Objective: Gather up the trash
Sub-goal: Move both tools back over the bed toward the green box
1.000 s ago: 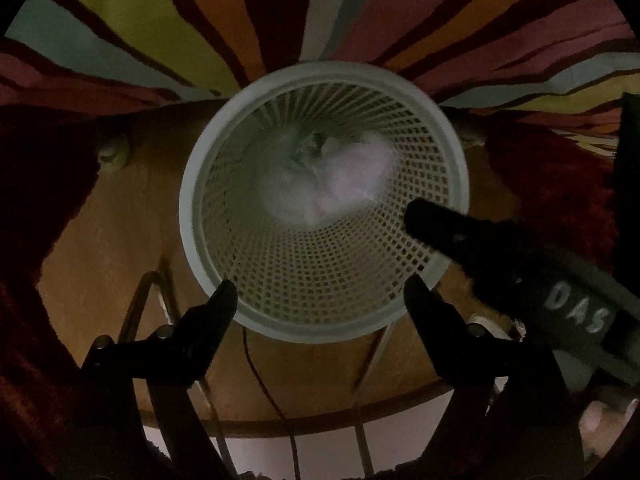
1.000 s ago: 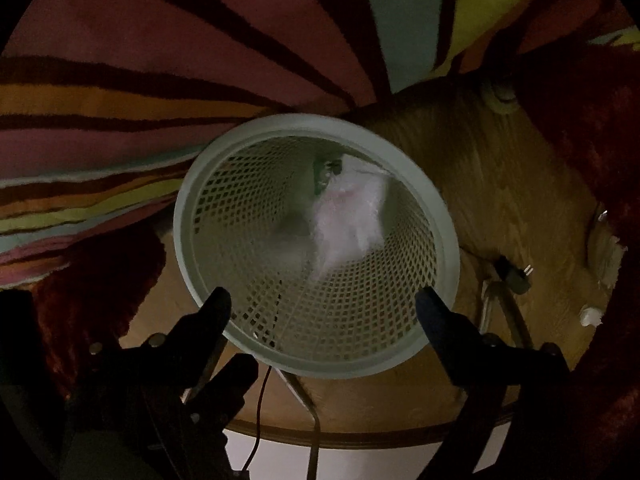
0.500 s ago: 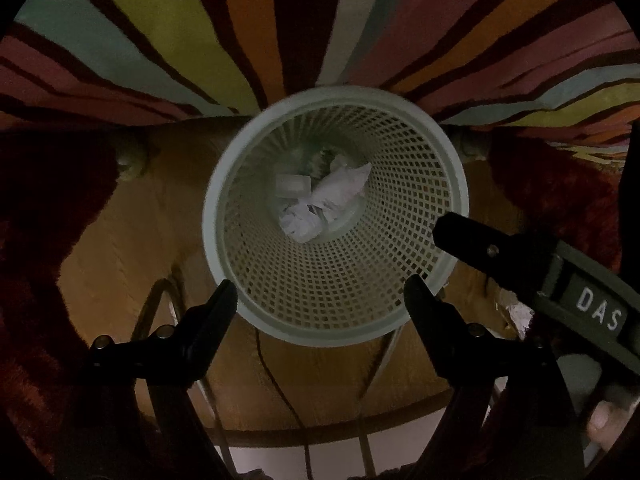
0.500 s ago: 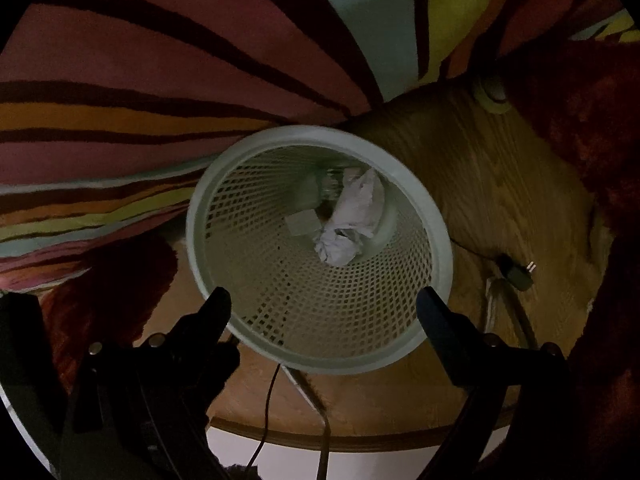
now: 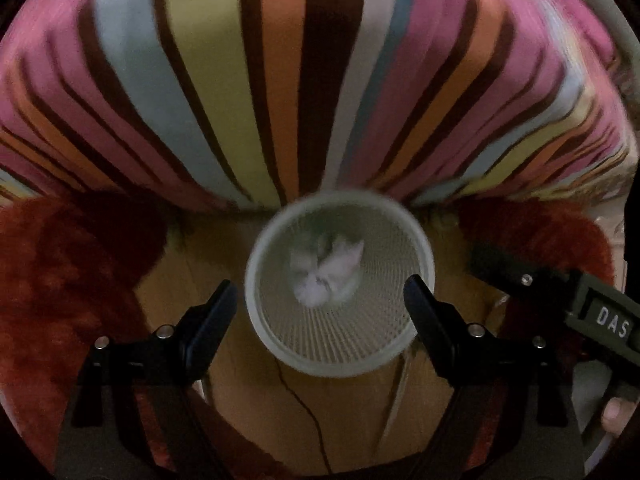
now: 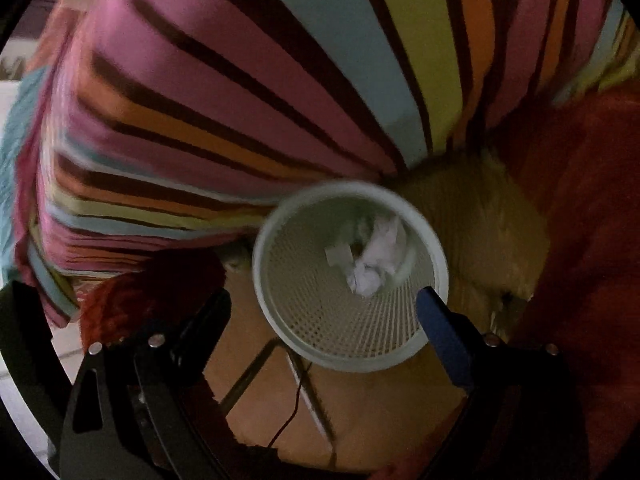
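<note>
Motion blur smears the mesh wastebasket [image 5: 340,354] and the crumpled paper [image 5: 326,270] inside it into pale shapes, while a fingertip [image 5: 616,414] at the lower right edge is cut off by the frame.

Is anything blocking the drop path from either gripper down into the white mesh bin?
Nothing visible: the bin mouth is uncovered below both open grippers, left and right. Crumpled paper already lies at its bottom.
</note>
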### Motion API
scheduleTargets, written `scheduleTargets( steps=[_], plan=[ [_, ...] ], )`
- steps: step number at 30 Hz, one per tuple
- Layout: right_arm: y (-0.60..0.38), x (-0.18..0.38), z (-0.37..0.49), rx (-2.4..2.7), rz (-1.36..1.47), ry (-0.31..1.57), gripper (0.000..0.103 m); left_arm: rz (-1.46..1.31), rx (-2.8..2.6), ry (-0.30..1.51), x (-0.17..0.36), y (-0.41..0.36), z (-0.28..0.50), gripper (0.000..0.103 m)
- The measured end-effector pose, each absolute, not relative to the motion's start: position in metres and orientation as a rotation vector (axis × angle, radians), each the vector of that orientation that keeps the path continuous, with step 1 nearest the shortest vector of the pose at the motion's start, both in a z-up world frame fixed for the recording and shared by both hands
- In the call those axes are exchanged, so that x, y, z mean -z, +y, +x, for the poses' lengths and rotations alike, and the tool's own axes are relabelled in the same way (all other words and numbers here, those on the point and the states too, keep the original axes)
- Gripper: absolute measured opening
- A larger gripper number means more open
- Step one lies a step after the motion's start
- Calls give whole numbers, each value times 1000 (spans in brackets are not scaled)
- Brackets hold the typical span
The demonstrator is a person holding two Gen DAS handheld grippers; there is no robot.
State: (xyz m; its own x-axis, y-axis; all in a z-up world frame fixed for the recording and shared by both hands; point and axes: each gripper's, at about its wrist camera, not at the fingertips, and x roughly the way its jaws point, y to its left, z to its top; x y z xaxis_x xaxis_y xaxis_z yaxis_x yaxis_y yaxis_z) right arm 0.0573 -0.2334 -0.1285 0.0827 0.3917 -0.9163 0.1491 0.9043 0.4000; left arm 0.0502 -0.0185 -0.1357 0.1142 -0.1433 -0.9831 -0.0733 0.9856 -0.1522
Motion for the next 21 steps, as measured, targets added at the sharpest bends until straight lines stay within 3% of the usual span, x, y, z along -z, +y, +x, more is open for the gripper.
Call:
scheduleTargets(
  steps=[10, 21],
  plan=[
    [-249, 22, 80, -211, 312, 997, 89, -29, 12, 1111, 47, -16, 59, 83],
    [-253, -13, 124, -250, 264, 824, 89, -61, -10, 960, 13, 1, 116, 83]
  ],
)
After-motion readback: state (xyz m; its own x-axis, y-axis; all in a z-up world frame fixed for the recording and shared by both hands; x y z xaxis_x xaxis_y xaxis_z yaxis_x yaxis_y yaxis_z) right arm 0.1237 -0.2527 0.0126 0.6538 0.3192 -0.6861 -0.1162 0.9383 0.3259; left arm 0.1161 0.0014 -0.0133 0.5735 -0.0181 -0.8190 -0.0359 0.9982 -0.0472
